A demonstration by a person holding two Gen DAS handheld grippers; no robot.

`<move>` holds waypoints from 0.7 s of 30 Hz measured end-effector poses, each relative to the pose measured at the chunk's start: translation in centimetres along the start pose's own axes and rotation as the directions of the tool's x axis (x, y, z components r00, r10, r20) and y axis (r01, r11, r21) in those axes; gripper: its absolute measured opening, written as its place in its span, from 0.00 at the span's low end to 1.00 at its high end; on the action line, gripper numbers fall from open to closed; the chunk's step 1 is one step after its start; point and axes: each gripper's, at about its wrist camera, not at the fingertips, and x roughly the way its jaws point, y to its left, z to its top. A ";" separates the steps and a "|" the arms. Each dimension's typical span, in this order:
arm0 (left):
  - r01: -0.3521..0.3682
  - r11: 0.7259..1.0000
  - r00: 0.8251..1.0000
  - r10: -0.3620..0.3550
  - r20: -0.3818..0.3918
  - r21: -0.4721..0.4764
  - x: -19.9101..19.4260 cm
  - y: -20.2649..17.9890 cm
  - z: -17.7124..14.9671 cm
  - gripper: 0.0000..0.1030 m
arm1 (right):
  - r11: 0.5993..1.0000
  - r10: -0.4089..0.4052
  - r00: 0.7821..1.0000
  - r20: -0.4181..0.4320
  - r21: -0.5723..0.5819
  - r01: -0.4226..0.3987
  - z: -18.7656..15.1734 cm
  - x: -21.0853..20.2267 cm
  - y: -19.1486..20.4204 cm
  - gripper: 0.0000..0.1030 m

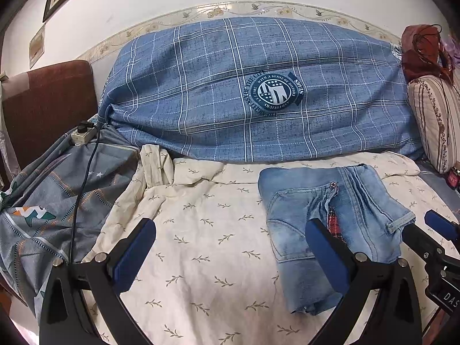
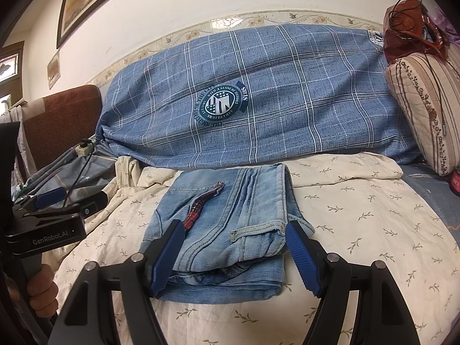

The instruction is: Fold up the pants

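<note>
Light blue jeans (image 2: pixel 230 230) lie folded into a compact stack on the cream leaf-print sheet (image 2: pixel 359 230); a red plaid lining shows at the fly. In the left wrist view the jeans (image 1: pixel 330 215) lie right of centre. My right gripper (image 2: pixel 234 231) is open and empty, its blue pads either side of the stack's near edge and just above it. My left gripper (image 1: pixel 230 230) is open and empty, to the left of the jeans, its right finger (image 1: pixel 325 247) over their left edge. The right gripper also shows at the right edge of the left wrist view (image 1: pixel 440 230).
A large blue plaid pillow (image 2: pixel 258 100) lies along the wall behind. A striped cushion (image 2: pixel 422 109) stands at right with a red bag (image 2: pixel 408 26) on top. A grey patterned quilt (image 1: pixel 57 207), a power strip (image 1: pixel 83 133) and black cable lie at left.
</note>
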 end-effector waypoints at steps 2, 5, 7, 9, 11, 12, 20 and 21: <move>0.002 1.000 1.000 -0.002 0.002 0.001 0.0 -0.1 0.0 1.00 | 1.000 0.000 1.000 -0.001 0.000 0.000 0.0 0.0 0.0 0.73; 0.004 1.000 1.000 -0.004 0.005 0.003 -0.2 -0.1 0.0 1.00 | 1.000 -0.001 1.000 0.000 0.001 0.001 0.0 0.0 0.0 0.73; 0.006 1.000 1.000 -0.006 0.006 0.005 -0.2 -0.1 0.0 1.00 | 1.000 0.000 1.000 0.000 0.001 0.000 0.0 0.0 0.0 0.73; 0.004 1.000 1.000 -0.004 0.008 0.004 -0.2 -0.1 0.0 1.00 | 1.000 0.000 1.000 -0.001 -0.001 0.000 0.0 0.0 0.0 0.73; 0.010 1.000 1.000 -0.010 0.007 0.002 -0.2 -0.1 0.0 1.00 | 1.000 0.001 1.000 0.000 -0.003 -0.001 0.0 -0.1 0.0 0.73; 0.011 1.000 1.000 -0.011 0.008 0.004 -0.2 -0.2 0.0 1.00 | 1.000 0.001 1.000 0.000 -0.003 -0.001 0.1 -0.1 0.0 0.73; 0.027 0.999 0.998 -0.030 0.056 0.046 -0.9 -1.0 -0.3 1.00 | 1.000 0.001 1.000 0.000 -0.005 -0.001 0.0 -0.1 0.0 0.73; 0.028 0.998 0.998 -0.031 0.052 0.048 -0.8 -1.1 -0.3 1.00 | 1.000 0.000 1.000 0.000 -0.005 0.000 0.1 -0.1 0.1 0.73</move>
